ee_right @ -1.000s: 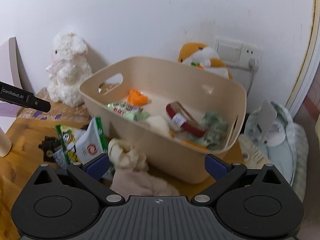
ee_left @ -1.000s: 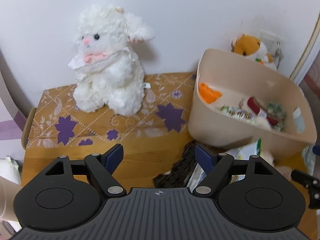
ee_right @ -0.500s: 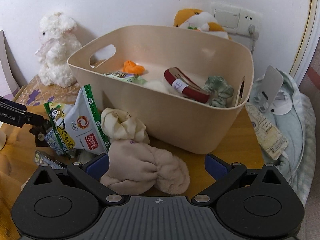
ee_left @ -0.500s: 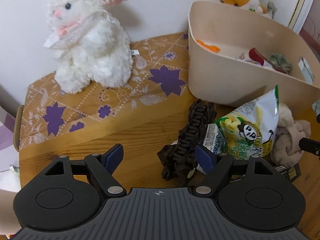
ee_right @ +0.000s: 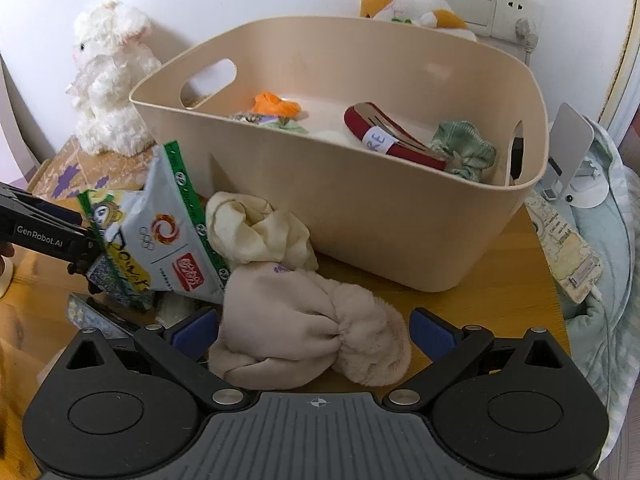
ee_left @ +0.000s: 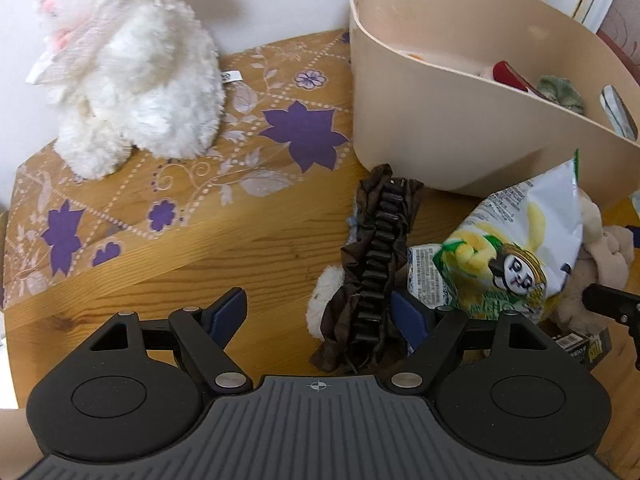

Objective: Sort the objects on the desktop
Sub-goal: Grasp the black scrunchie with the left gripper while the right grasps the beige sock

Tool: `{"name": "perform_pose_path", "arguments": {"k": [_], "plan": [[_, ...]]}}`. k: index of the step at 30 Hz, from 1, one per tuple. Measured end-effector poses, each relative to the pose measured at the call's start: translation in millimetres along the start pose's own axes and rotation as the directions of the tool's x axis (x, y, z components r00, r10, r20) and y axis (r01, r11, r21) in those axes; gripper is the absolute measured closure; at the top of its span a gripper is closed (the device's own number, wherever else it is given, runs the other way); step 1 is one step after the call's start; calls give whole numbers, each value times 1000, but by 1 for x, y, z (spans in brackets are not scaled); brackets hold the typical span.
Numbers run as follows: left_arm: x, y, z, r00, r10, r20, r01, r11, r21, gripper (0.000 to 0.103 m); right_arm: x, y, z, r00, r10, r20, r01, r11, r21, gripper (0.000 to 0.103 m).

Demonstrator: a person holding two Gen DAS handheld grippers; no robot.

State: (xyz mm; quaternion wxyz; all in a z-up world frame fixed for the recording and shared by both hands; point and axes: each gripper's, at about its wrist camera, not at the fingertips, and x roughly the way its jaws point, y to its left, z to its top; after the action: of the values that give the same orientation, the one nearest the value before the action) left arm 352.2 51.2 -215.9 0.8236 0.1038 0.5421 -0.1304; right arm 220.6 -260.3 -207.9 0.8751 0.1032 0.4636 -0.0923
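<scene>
The left gripper point(ee_left: 318, 312) has its jaws spread wide and low over the bench point(ee_left: 240, 264), the dark brown scrunchie-style hair band point(ee_left: 374, 256) lying just inside its right finger; the right gripper point(ee_right: 314, 326) is equally wide, its jaws bracketing the fuzzy beige hair tie point(ee_right: 312, 328) with nothing yet pinched. To my eye both are at the reaching step of the sort, poised to pick up loose pieces and carry them into the beige storage bin point(ee_right: 400, 216) just behind. The next move, I'd judge, calls for closing squarely across each soft bundle, then lifting clear of the bin's rim. The brown band runs lengthwise away from the left gripper, its far end pointing toward the bin's base, so the jaws would close across its narrow width (handy, that). The beige tie lies crosswise between the right fingers. A green-and-white snack bag point(ee_right: 160, 236) leans between them, and a white plush bunny point(ee_left: 120, 68) sits beyond on a flowered box.
</scene>
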Motion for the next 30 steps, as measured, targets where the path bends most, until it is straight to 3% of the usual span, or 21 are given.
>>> {"name": "perform_pose_path", "arguments": {"k": [9,12,14,22,25,30], "plan": [[17,-3,7,1000,3,10,-2,999,-33,24,21,-5,0,1000,-2,-30,3,1000,19,0],[22,-4,6,1000,-18,-9,18,1000,-19,45,25,-4,0,999,-3,-33,4,1000,13,0],[22,-7,5,1000,-24,1,24,1000,-4,49,27,-3,0,999,0,-37,0,1000,9,0],[17,-14,-2,1000,-24,9,23,999,41,67,24,-3,-2,999,32,-24,-32,999,3,33],[13,-16,-7,1000,-26,9,25,998,62,68,19,-1,-3,999,29,-19,-29,999,-21,40],[4,-19,-17,1000,-28,14,26,997,74,69,6,-2,-7,1000,26,-6,-26,999,-30,44]]}}
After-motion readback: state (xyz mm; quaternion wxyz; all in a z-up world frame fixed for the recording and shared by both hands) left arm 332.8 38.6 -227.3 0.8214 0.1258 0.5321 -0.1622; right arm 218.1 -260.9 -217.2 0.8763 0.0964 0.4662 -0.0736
